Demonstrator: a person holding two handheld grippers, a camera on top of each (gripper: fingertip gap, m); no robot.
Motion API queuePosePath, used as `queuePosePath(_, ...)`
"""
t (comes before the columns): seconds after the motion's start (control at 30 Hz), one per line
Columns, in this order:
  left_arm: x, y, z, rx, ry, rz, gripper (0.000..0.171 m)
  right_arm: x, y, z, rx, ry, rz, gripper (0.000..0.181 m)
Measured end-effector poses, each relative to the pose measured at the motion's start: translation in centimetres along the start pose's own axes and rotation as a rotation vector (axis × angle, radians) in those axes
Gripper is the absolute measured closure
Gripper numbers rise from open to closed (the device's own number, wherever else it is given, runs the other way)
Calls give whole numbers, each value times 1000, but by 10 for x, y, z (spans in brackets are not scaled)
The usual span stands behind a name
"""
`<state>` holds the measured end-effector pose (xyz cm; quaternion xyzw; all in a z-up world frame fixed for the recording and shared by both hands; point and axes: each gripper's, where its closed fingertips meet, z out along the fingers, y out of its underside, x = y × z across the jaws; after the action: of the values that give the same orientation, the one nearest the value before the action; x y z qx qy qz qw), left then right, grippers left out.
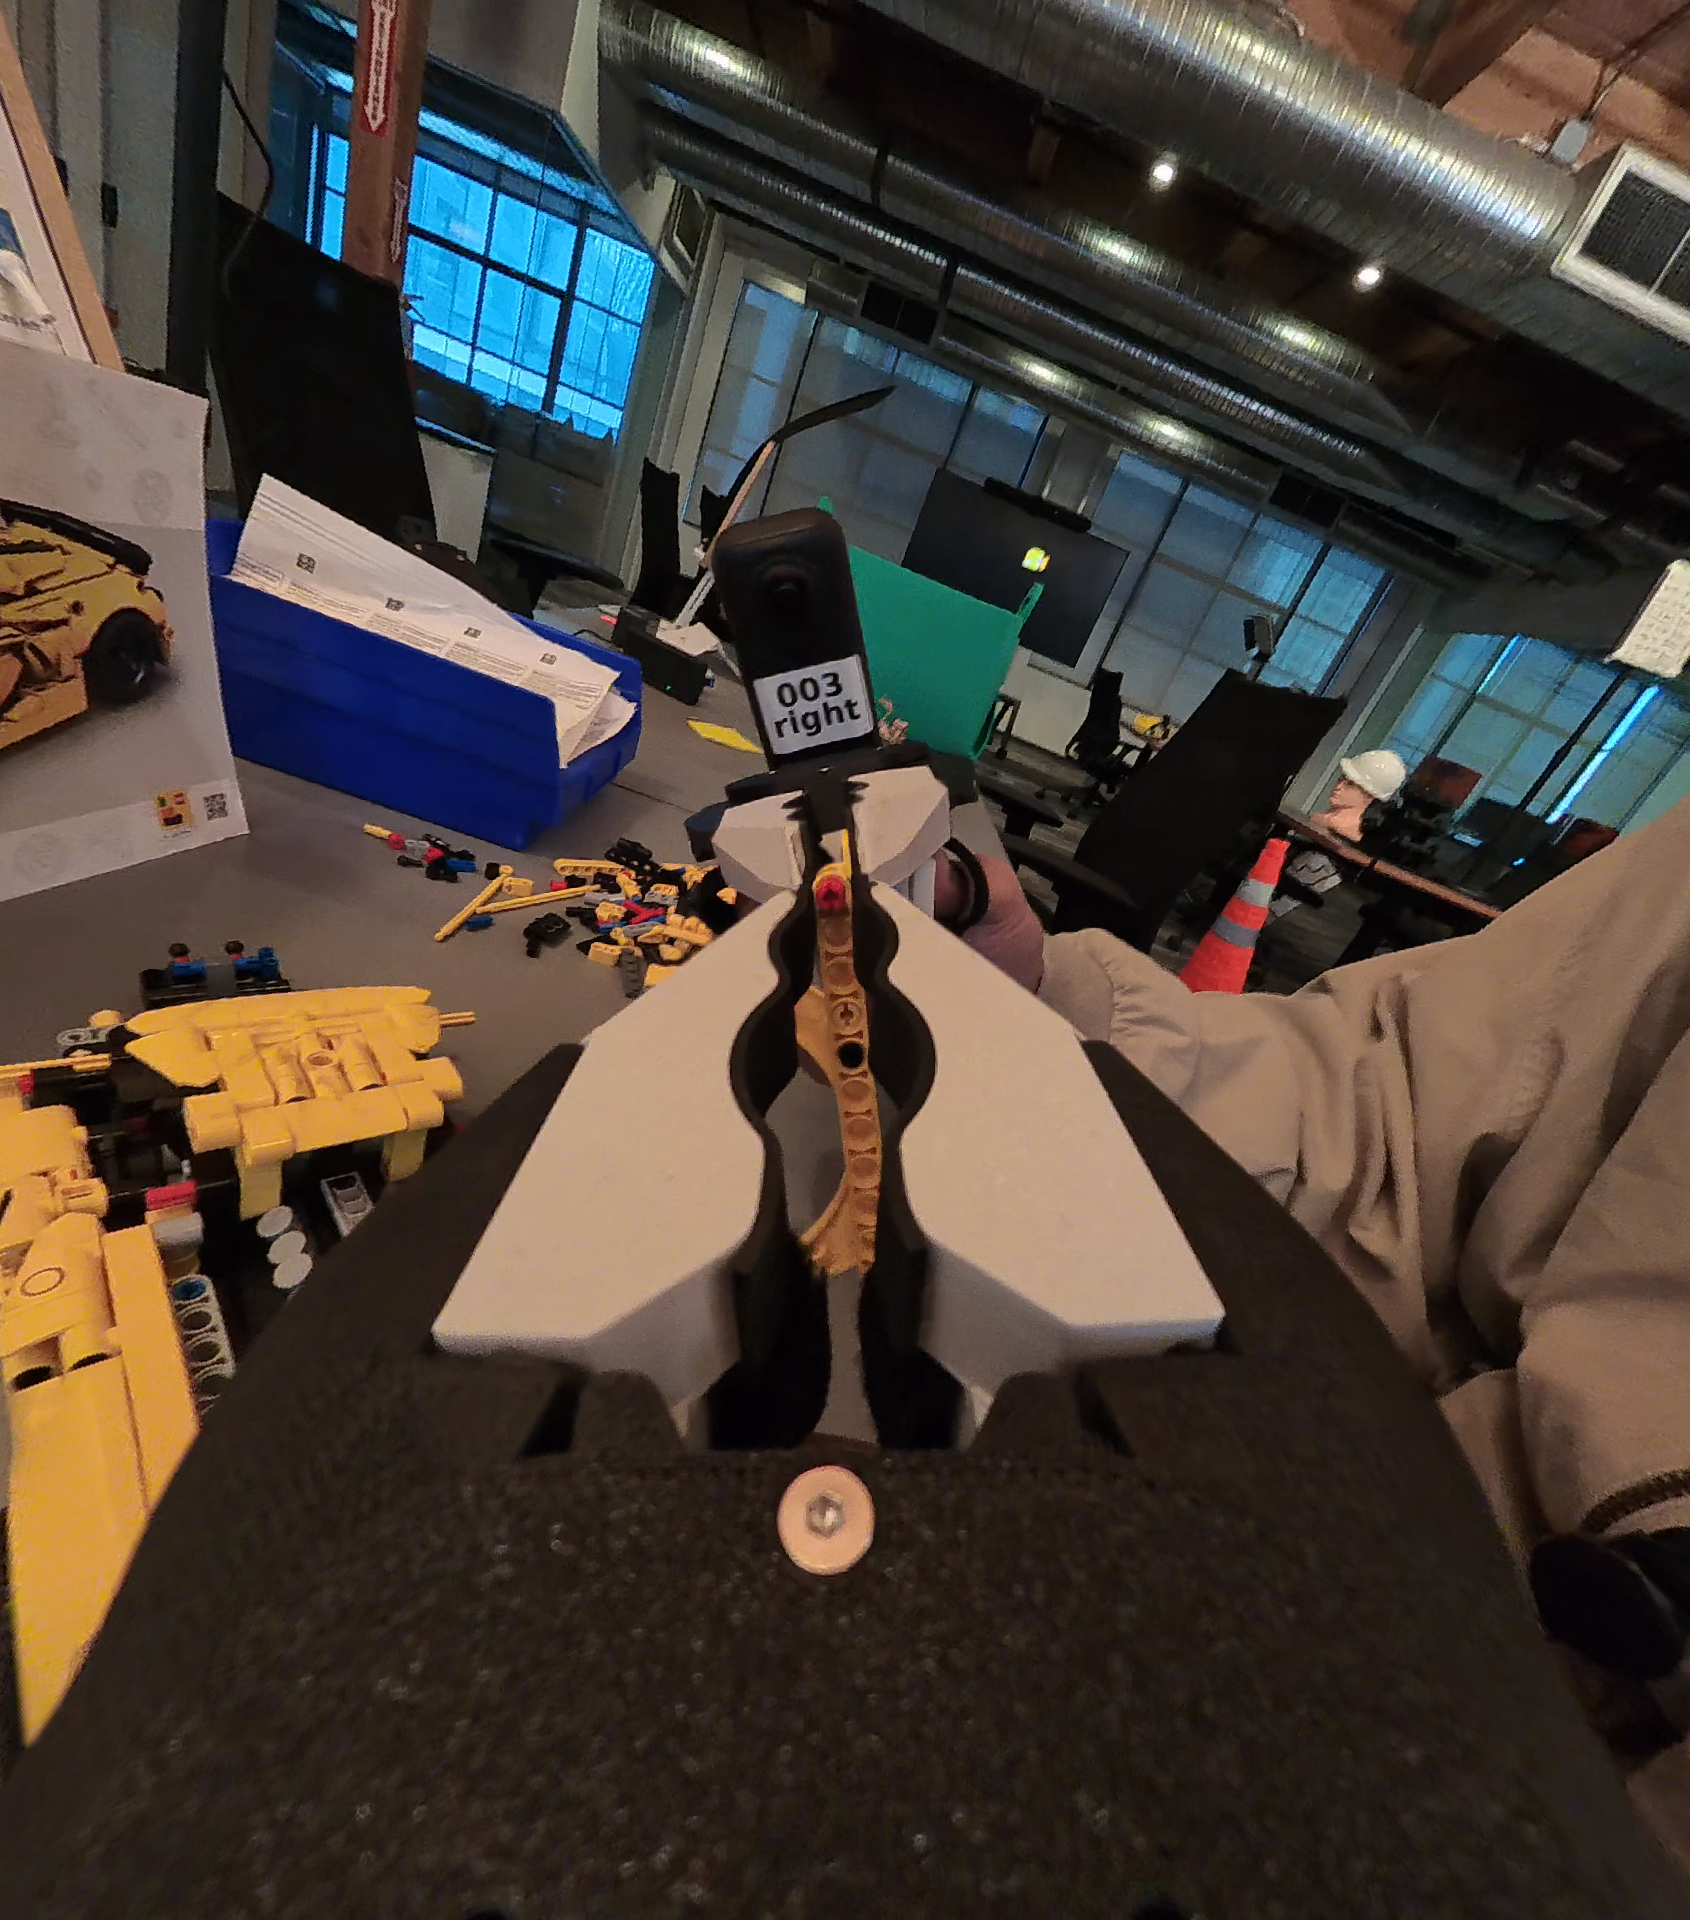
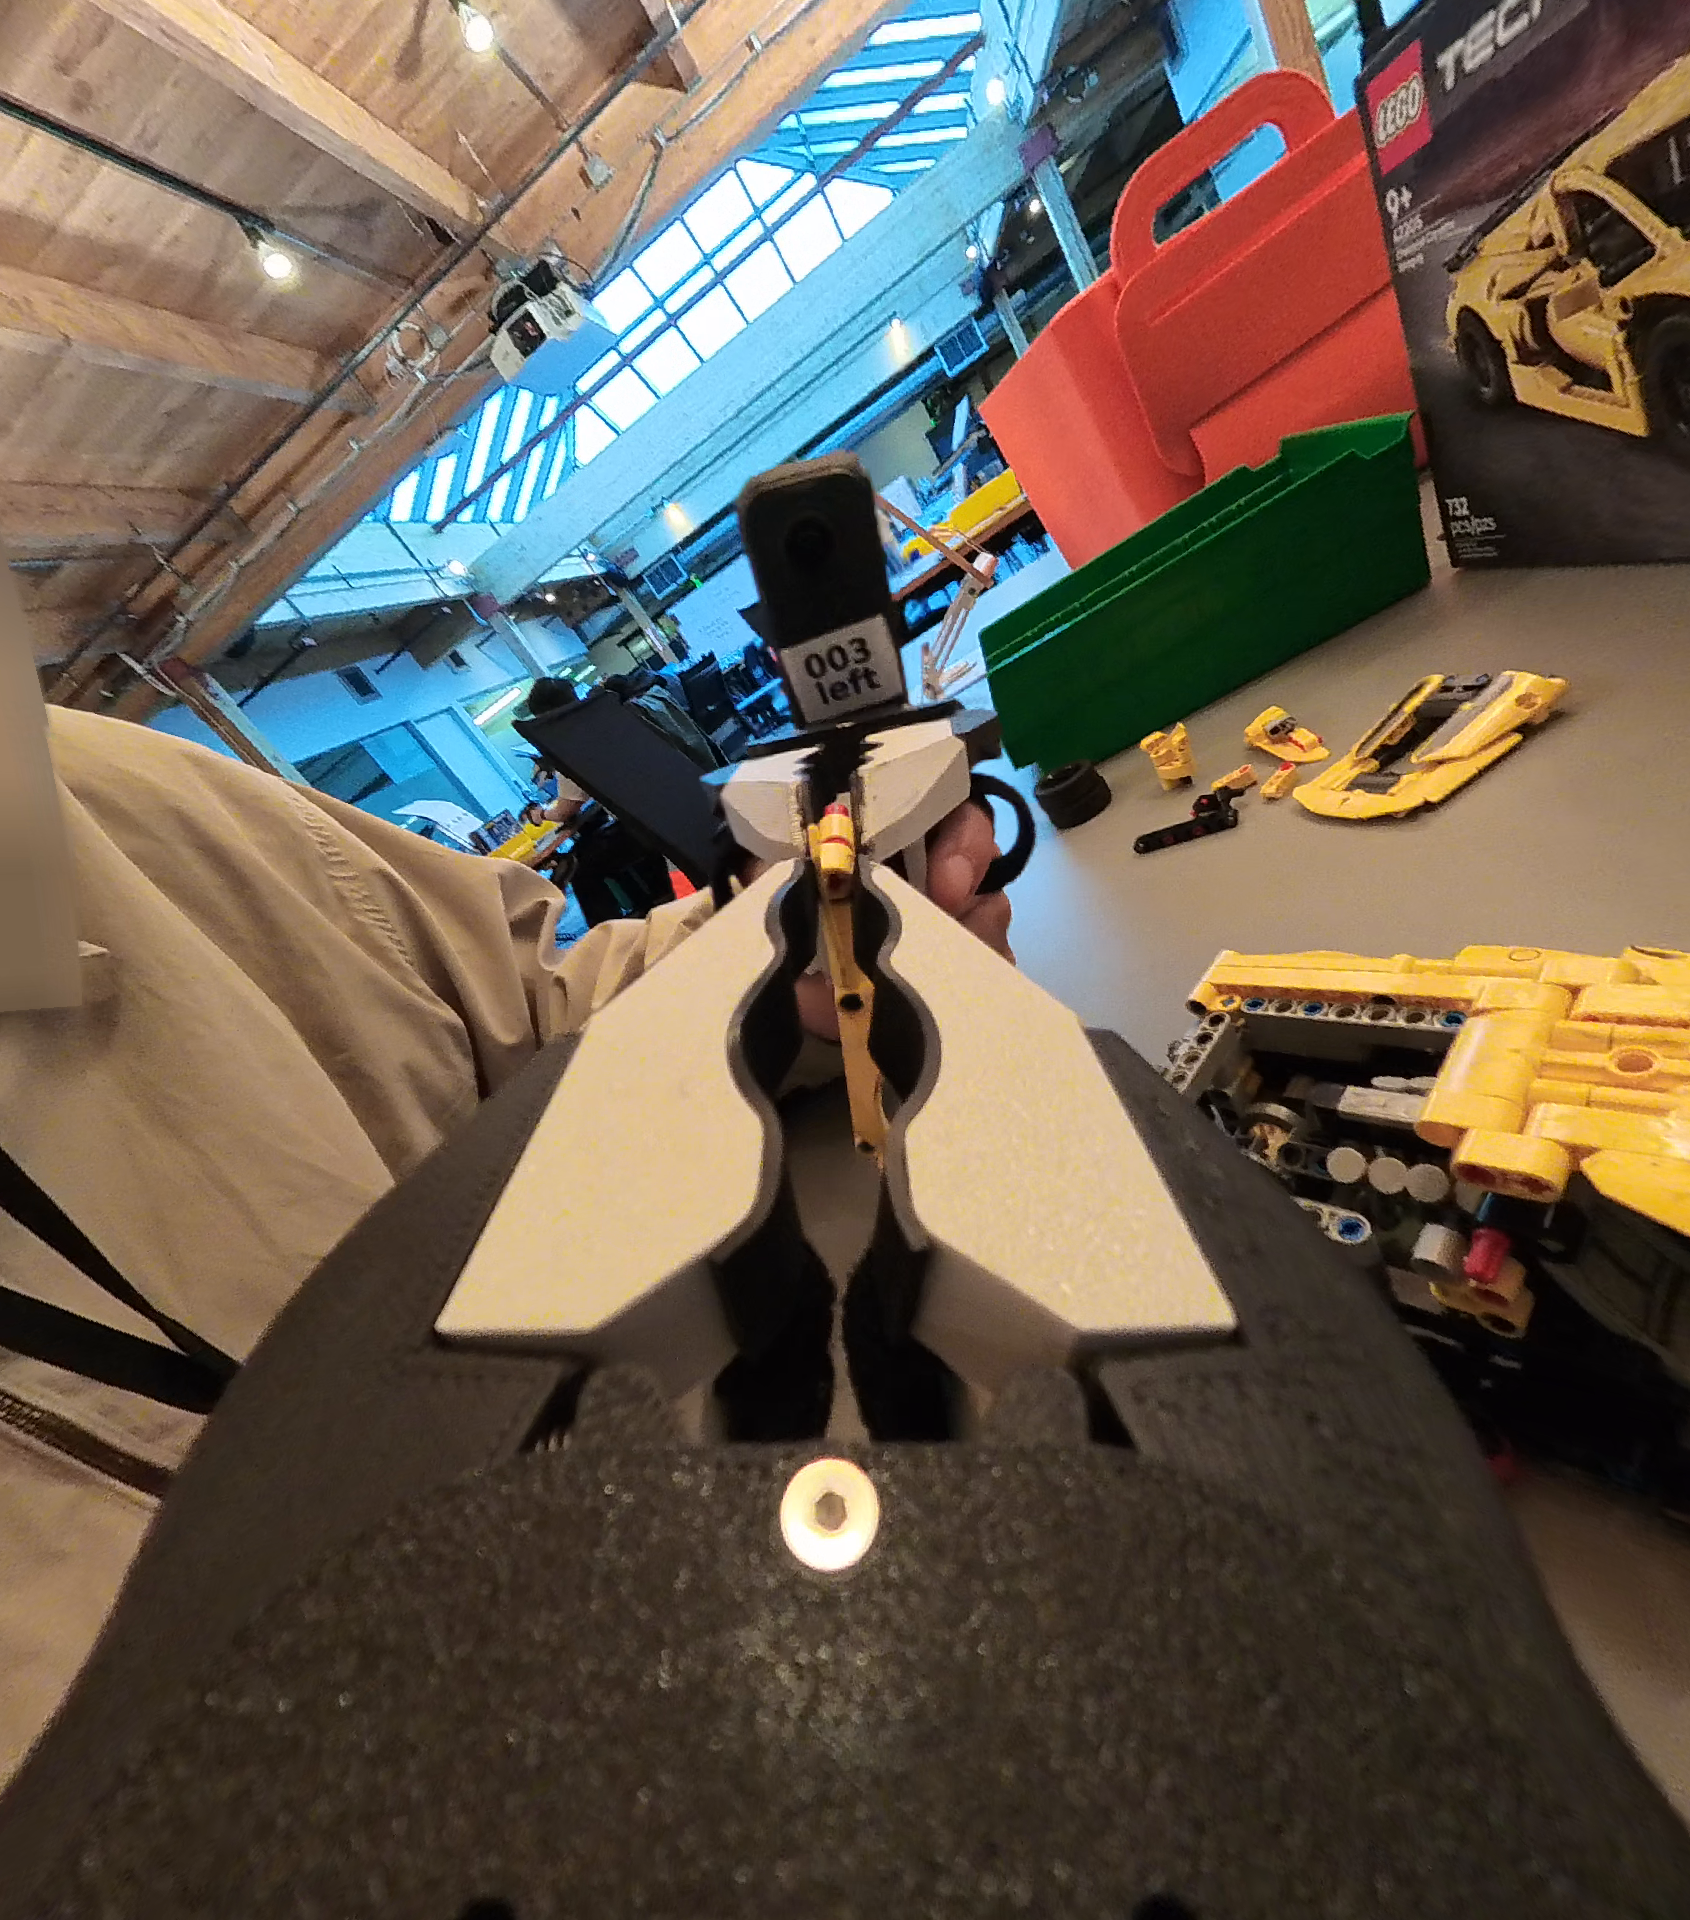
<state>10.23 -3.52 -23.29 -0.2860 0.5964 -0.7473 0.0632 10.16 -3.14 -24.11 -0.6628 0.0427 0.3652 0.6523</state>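
Above the bench (image 1: 321, 914), both tongs, left (image 1: 836, 914) and right (image 2: 836, 883), pinch one yellow perforated beam (image 1: 851, 1049) beside the half-built yellow car (image 1: 197, 1143).

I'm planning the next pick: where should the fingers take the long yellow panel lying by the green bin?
Grip the yellow panel at mid-length from above, fingers across its narrow width: it lies flat and low on the table, so only its long edges likely oppose. Left gripper and right gripper both clamp a yellow beam.
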Motion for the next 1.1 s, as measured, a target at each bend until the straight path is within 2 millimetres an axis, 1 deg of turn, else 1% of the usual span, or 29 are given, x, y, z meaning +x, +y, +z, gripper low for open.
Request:
queuePosePath(0.1, -1, 1, -1, -12, -4, 4, 168, 2, 3, 0, -13, 21, -14, 176)
queuePosePath(0.27, -3, 2, -1, -29, -18, 28, 168, 3, 3, 0, -6, 8, 4, 176)
queuePosePath(0.3, -3, 2, -1, -23, -14, 10, 168, 4, 3, -1, -11, 13, 2, 176)
queuePosePath(0.4, -6, 4, 0, -10, 1, -11, 166, 5, 1, -1, 10, -11, 52, 177)
queuePosePath(0.5, -9, 5, 3, 20, -2, -26, 165, 8, -4, -3, 30, -2, 61, 177)
queuePosePath(0.53, -8, 9, 3, -5, 25, -48, 165, 9, -8, -4, 61, -15, 84, 176)
queuePosePath(0.6, -6, 18, 3, -46, 62, -79, 159, 7, -9, -4, 64, -32, 96, 176)
queuePosePath(0.63, -5, 20, 5, -53, 65, -71, 160, 7, -10, -4, 68, -28, 94, 176)
queuePosePath(0.67, -3, 19, 6, -44, 66, -64, 163, 6, -8, -4, 60, -28, 96, 176)
queuePosePath(0.8, -4, 17, 8, -41, 28, -39, 164, 7, -7, -6, 38, 13, 64, 176)
queuePosePath(0.87, -10, 17, 7, -46, 15, -76, 165, 12, -6, -6, 34, 51, 65, 176)
queuePosePath(0.97, -10, 17, 4, -37, 42, -121, 166, 12, -5, -4, 38, 53, 45, 176)
queuePosePath(1.03, -8, 14, 3, -25, 65, -143, 166, 11, -4, -3, 36, 52, 28, 170)
queuePosePath(1.07, -7, 12, 2, -11, 73, -154, 166, 9, -3, -3, 31, 39, 38, 170)
queuePosePath(1.1, -7, 11, 3, -3, 81, -167, 166, 7, -5, -3, 40, 23, 49, 176)
